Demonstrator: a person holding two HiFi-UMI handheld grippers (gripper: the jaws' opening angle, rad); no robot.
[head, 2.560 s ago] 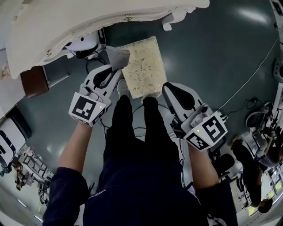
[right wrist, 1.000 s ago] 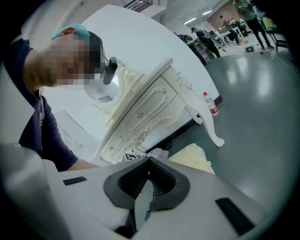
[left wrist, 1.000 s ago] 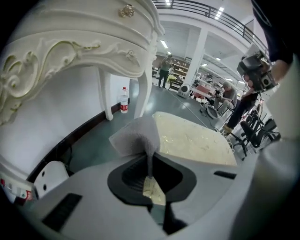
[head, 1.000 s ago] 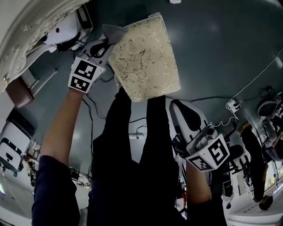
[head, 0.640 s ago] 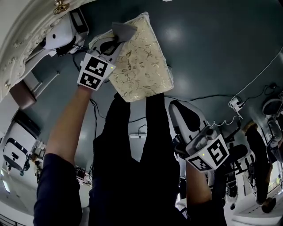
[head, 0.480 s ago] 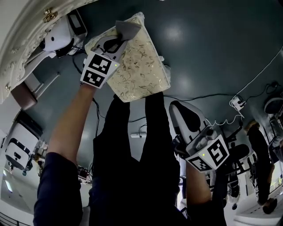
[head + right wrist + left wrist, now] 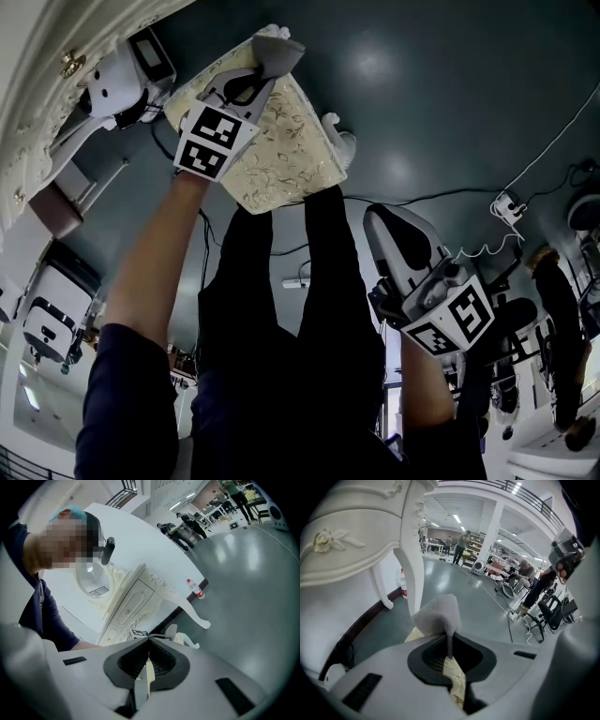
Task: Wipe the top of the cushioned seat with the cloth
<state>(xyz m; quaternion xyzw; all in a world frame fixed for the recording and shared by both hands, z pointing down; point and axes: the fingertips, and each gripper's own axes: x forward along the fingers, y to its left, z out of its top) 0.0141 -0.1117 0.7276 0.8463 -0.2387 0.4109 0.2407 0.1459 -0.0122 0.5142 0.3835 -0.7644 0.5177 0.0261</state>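
Your left tool (image 7: pixel 255 82) pinches the grey cloth (image 7: pixel 278 49), bunched ahead of the jaws so it presses on the far end of the cushioned seat (image 7: pixel 281 155). Right tool (image 7: pixel 384 220): pressed together, empty, parked beside your leg (image 7: pixel 333 281), likely to keep clear of the wipe.

White dresser (image 7: pixel 37 47) close on the cushioned seat's (image 7: pixel 281 141) left, bare floor (image 7: pixel 422 75) open rightward, cable (image 7: pixel 562 130) trailing beyond

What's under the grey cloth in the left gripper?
The cushioned seat, its patterned top at the far end. The left gripper pinches the grey cloth there. The patch directly beneath the cloth is covered, so unseen.
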